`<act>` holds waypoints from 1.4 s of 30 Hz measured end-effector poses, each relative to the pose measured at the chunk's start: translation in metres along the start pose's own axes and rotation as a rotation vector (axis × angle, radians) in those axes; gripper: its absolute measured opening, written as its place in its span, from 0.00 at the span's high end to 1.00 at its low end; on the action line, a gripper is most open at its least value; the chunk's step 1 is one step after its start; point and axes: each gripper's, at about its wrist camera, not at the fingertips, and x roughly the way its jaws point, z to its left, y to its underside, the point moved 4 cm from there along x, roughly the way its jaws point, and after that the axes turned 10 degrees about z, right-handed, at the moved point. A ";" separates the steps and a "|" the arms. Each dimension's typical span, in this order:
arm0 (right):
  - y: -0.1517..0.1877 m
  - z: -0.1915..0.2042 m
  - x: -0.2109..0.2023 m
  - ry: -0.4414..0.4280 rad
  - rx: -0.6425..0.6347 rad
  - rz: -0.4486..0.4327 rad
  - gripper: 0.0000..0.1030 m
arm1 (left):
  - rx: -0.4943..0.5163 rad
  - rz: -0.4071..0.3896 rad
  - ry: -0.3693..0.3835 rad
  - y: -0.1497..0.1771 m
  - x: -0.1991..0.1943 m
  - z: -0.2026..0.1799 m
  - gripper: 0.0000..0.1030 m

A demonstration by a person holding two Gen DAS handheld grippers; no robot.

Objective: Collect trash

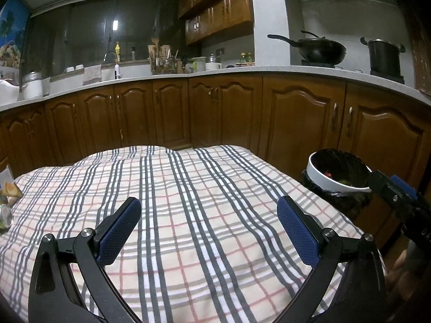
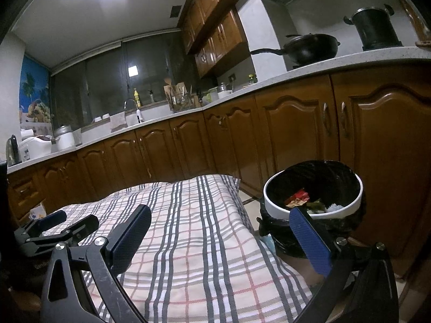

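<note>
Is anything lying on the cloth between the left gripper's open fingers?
No. In the left wrist view, only bare plaid tablecloth shows between the left gripper's fingers.

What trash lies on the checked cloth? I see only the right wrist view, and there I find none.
Observer: In the left wrist view, a tan snack wrapper lies at the far left edge of the checked cloth.
Operator: Is it the only piece?
Observer: No. Just in front of it lies a shiny round thing, maybe a can; the frame cuts it off.
Operator: Do the left tongs hold anything?
Observer: No. The left tongs are wide open with nothing between them, over the middle of the cloth, and the trash is off to their left.
</note>
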 end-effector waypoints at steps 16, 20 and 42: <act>0.000 0.001 -0.001 -0.003 0.001 -0.001 0.00 | 0.013 0.010 0.013 -0.001 0.004 0.004 0.00; 0.000 0.000 -0.001 -0.003 0.000 0.001 0.00 | 0.014 0.011 0.015 -0.001 0.004 0.004 0.00; 0.000 0.001 0.000 -0.004 0.004 0.008 0.00 | 0.027 0.019 0.024 -0.001 0.004 0.007 0.00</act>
